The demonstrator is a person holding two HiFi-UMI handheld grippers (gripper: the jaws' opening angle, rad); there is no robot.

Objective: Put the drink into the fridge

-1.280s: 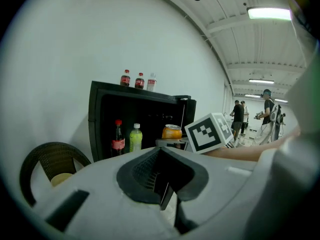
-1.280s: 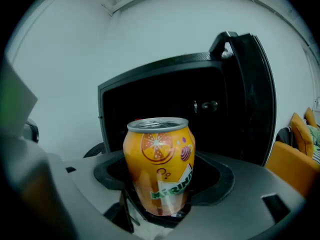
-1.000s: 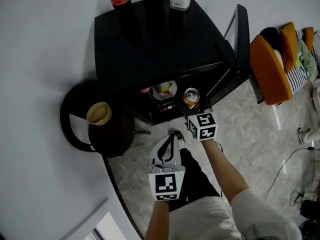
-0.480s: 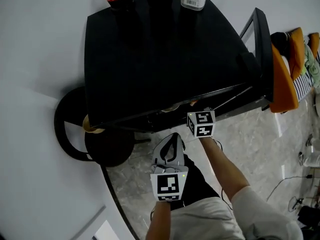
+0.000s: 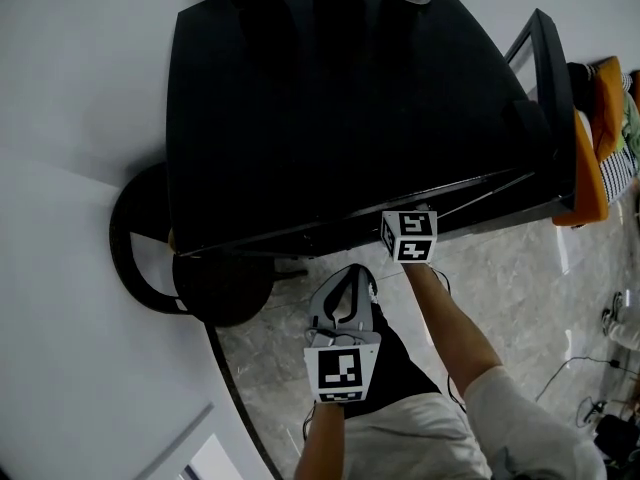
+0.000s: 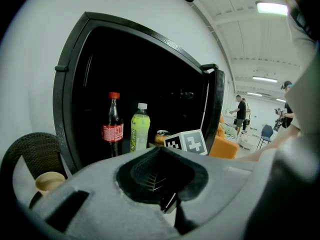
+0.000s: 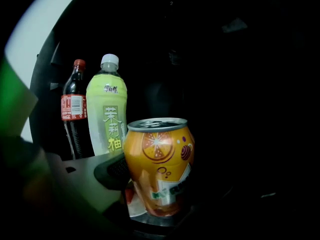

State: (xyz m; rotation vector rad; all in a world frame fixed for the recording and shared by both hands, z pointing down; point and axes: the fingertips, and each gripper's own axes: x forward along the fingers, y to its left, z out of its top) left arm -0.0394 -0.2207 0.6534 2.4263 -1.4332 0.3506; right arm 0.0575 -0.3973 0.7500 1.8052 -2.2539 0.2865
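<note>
Just inside the fridge (image 5: 330,118), at its front edge, the right gripper's (image 7: 150,184) fingers (image 7: 107,171) are clamping the orange can (image 7: 159,154) by its sides; it looks smooth, thin-walled and probably heavy. The left gripper's (image 5: 350,278) fingers are sitting together, empty.

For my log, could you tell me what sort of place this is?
Probably an open office or lab: ceiling strip lights, people standing in the background, a black mini fridge.

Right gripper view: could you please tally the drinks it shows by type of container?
Bottles: 2 (cola bottle, green tea bottle)
Cans: 1 (orange can)
Total: 3
</note>
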